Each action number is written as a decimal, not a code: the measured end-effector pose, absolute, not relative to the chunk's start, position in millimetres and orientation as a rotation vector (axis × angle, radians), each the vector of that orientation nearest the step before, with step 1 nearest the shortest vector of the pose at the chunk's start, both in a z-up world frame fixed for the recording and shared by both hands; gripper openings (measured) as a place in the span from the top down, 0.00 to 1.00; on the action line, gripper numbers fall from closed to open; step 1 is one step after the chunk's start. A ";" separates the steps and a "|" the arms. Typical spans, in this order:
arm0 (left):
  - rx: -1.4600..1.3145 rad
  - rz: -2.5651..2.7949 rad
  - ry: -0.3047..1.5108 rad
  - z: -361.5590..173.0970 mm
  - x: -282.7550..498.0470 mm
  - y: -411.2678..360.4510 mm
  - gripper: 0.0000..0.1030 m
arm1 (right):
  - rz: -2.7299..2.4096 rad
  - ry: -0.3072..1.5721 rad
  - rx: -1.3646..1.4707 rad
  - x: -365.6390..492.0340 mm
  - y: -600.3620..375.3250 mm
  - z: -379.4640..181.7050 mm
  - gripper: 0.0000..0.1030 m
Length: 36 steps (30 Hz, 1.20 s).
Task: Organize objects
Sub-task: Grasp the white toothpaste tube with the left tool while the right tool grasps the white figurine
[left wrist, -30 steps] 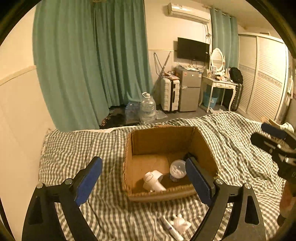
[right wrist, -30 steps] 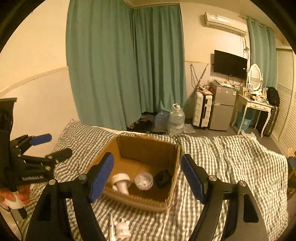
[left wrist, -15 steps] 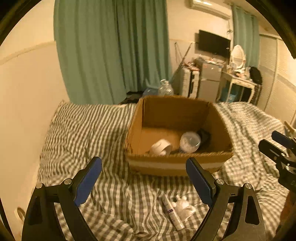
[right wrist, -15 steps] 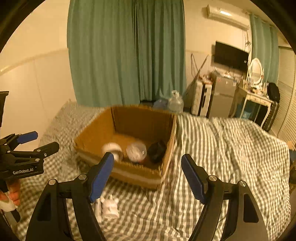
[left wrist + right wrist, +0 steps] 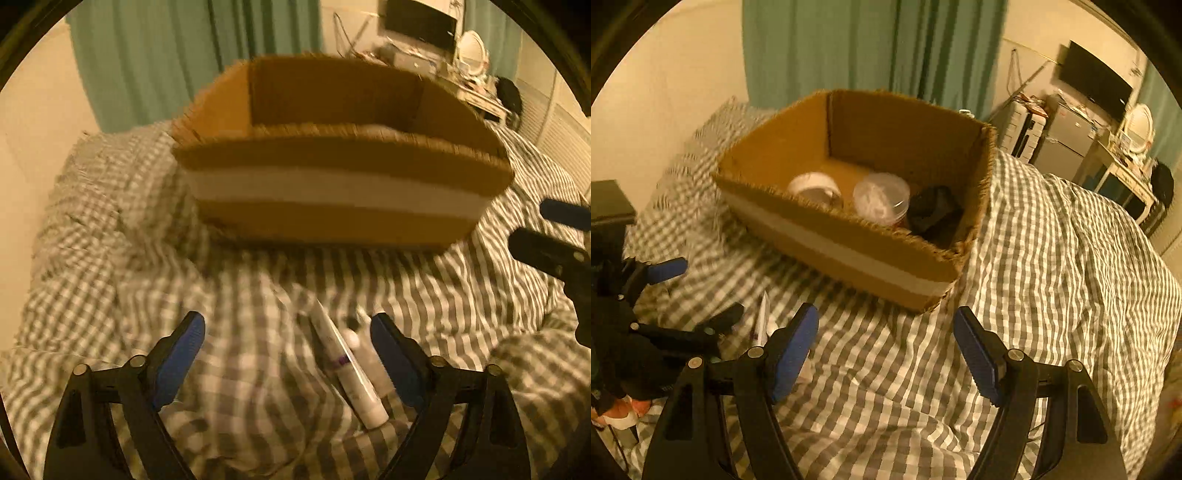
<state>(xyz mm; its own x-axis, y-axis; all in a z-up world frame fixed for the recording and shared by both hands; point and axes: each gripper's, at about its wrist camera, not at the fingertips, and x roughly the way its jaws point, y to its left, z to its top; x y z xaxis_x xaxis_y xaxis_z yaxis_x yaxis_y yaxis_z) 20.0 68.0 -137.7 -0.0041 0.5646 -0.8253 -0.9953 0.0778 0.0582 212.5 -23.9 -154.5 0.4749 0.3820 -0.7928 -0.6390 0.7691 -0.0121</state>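
A grey-and-white checked bedspread [image 5: 1052, 236] carries an open brown cardboard box [image 5: 849, 254] banded with pale tape. No writing is legible anywhere. The left gripper [image 5: 288, 349] is spread wide and empty over a white squeeze tube with a purple band [image 5: 347, 373], which lies nearer its right finger. The right gripper [image 5: 886, 347] is also wide open, holding nothing.

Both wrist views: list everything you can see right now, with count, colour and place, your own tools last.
cardboard box: one, brown with pale band, on bed
round tub: one, clear, in box
white item: one, in box, left of tub
black item: one, in box's right corner
tube: one, white, on the cover before box
small white bottle: one, beside tube, blurred
bed cover: one, grey-white check
left tool: open, over tube
right tool: open, empty
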 end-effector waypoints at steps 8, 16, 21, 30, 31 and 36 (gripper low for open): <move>-0.757 1.201 0.903 -174.1 36.5 68.4 0.53 | 0.622 0.894 -0.379 208.5 -12.8 -165.2 0.27; -0.874 1.084 0.922 -194.8 33.5 78.0 0.55 | 0.603 0.908 -0.385 210.9 -10.5 -167.5 0.27; -0.886 0.997 0.957 -209.1 45.0 77.5 0.67 | 0.591 0.913 -0.385 211.6 -8.7 -168.6 0.27; -0.804 1.118 0.776 -146.4 7.3 65.9 0.78 | 0.609 0.960 -0.380 213.6 -3.9 -177.7 0.27; -0.797 1.131 0.753 -138.3 1.3 65.0 0.78 | 0.625 0.974 -0.379 214.0 -2.1 -180.1 0.27; -0.721 1.219 0.727 -115.7 -21.8 64.4 0.78 | 0.709 1.056 -0.393 213.2 16.6 -198.8 0.27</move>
<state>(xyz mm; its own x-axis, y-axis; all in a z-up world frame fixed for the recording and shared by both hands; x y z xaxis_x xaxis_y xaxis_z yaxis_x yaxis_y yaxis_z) -21.8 64.4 -115.7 0.1882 0.5547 -0.8105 -0.9768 0.1917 -0.0956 213.2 16.6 -198.8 0.3035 0.3390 -0.8905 -0.6961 0.7171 0.0358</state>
